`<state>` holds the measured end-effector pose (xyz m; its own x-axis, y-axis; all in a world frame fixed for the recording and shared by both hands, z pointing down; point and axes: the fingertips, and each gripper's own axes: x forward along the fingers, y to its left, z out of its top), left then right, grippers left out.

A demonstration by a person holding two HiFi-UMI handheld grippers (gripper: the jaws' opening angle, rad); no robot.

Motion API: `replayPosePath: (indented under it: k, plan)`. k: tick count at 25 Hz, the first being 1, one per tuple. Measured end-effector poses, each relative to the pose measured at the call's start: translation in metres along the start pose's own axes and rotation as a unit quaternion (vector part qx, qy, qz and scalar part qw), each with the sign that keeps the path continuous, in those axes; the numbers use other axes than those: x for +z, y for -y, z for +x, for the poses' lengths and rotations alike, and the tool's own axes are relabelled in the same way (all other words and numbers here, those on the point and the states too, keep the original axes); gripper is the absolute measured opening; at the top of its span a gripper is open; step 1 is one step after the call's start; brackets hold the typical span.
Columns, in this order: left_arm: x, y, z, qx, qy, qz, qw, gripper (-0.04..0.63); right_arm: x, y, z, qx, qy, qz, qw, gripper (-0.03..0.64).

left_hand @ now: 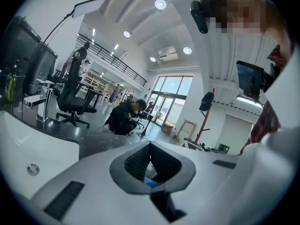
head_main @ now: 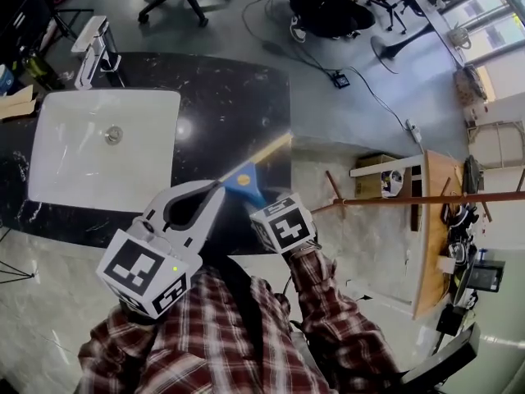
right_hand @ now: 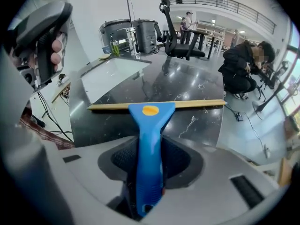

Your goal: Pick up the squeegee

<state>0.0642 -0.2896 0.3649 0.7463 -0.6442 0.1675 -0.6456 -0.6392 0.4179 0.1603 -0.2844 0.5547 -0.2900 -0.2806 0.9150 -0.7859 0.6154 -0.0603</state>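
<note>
Squeegee [right_hand: 151, 121]: on black countertop [right_hand: 187, 86], near right edge.
Right gripper [right_hand: 150, 149]: jaws spread astride blue handle [right_hand: 149, 177], not pinching.
Left gripper [left_hand: 150, 146]: jaws pressed together, empty.
Risk: uneven closure may skew handle; weak pinch may drop it.

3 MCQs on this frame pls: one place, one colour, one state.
1. The squeegee handle sits between which jaws?
A. the left gripper's
B. the right gripper's
C. neither

2. What colour is the handle?
A. red
B. green
C. blue

3. How do the left gripper's jaws stand?
A. together, nothing held
B. wide apart
C. clamped on the handle

Answers:
1 B: the right gripper view shows the handle running between its jaws.
2 C: it is blue in that view and in the head view.
3 A: the tips meet in the left gripper view.
</note>
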Motion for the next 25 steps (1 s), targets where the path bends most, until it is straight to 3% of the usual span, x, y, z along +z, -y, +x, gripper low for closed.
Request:
replayPosePath:
  k: [8,14,20,25]
  plan:
    - [0.011,-0.005,-0.012,0.004,0.009,0.008,0.9999,0.011,0.002,-0.003,-0.002,-0.007,0.034,0.017,0.999,0.14]
    - [0.019,-0.003,-0.016,0.002,0.014,0.02,0.9997,0.011,0.023,0.004,-0.029,-0.013,0.119,0.081,0.99,0.14]
    - [0.019,0.017,-0.013,-0.02,0.006,0.036,0.9991,0.011,0.061,0.025,-0.1,-0.056,0.234,0.103,0.965,0.14]
    - [0.015,0.039,-0.007,-0.045,-0.005,0.048,0.9978,0.011,0.083,0.023,-0.174,-0.054,0.337,0.117,0.933,0.14]
